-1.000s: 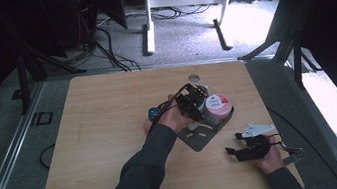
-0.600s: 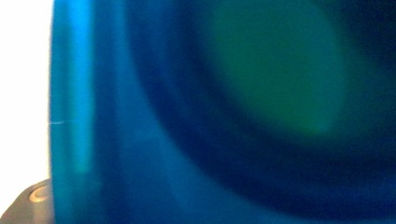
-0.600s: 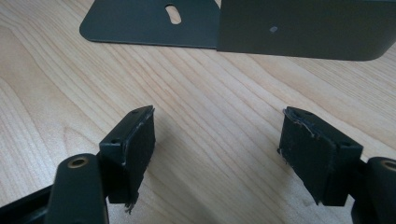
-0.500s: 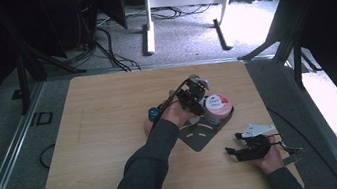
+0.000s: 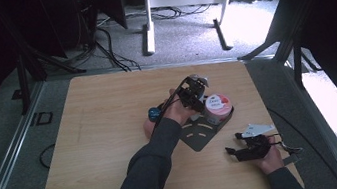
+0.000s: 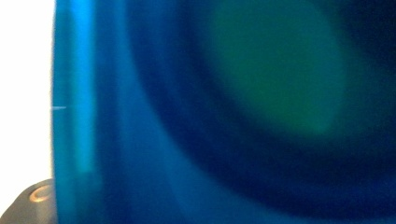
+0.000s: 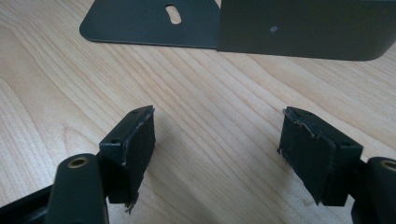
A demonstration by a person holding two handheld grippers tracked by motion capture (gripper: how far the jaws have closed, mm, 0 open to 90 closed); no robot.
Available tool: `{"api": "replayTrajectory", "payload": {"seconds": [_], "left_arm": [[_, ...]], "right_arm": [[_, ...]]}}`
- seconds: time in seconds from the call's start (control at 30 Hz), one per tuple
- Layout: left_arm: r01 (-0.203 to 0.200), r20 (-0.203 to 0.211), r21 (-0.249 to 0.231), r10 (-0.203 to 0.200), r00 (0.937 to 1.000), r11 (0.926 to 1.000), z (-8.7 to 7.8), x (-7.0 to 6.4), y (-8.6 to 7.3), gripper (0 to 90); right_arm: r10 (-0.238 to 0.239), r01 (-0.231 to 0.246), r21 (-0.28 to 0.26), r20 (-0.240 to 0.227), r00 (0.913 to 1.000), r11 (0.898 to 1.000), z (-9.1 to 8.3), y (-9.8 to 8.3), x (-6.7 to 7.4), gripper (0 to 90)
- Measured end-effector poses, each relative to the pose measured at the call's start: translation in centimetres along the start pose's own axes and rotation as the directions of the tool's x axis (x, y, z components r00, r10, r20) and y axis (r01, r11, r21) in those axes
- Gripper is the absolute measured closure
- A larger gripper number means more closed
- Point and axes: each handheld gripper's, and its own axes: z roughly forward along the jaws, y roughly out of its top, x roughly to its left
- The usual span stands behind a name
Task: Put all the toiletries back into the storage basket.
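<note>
My left gripper (image 5: 195, 90) hovers over a pink tub with a white label (image 5: 219, 107), which stands on a black metal bracket (image 5: 197, 135). A blurred blue translucent object (image 6: 196, 112) sits right against that gripper's camera and hides the jaws. It appears held between them. My right gripper (image 5: 242, 151) rests low near the table's front right, jaws open with nothing between them (image 7: 219, 121). The bracket's flat plate (image 7: 140, 21) and upright wall (image 7: 303, 28) lie just beyond it.
A small blue round item (image 5: 153, 113) lies on the wooden table (image 5: 102, 135) left of the left wrist, with something pinkish just below it. Black stand legs and cables cross the floor beyond the table's far edge.
The left gripper has shifted very slightly above the pink tub. The right gripper has not moved.
</note>
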Motion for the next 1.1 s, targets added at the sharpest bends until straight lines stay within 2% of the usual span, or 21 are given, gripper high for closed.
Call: {"api": "replayTrajectory", "payload": {"seconds": [0.37, 0.47, 0.57, 0.9, 1.1], "left_arm": [[0.004, -0.02, -0.004, -0.005, 0.9998, 1.0, 0.6, -0.1, 0.5, 54.9], [0.017, -0.041, -0.012, -0.018, 0.999, 0.9998, 1.0, 0.1, 0.6, 54.9], [0.026, -0.036, -0.015, -0.027, 0.999, 0.9996, 1.2, 0.2, 0.9, 54.9], [0.038, -0.065, -0.024, -0.04, 0.9971, 0.999, 1.5, 0.5, 1.2, 54.9], [0.04, -0.064, -0.05, -0.043, 0.997, 0.9979, 2.1, 0.5, 1.4, 54.9]], "right_arm": [[0.0, 0.0, 0.0, 0.0, 1.0, 1.0, 0.0, 0.0, 0.0, 26.3], [-0.001, 0.001, 0.001, -0.001, 1.0, 1.0, 0.0, 0.0, 0.0, 26.2], [-0.001, 0.001, 0.001, -0.001, 1.0, 1.0, 0.0, 0.0, 0.0, 26.2], [-0.002, 0.002, 0.001, -0.001, 1.0, 1.0, 0.0, 0.0, 0.0, 26.0], [0.001, -0.001, 0.001, -0.002, 1.0, 1.0, 0.0, 0.0, 0.0, 26.0]]}}
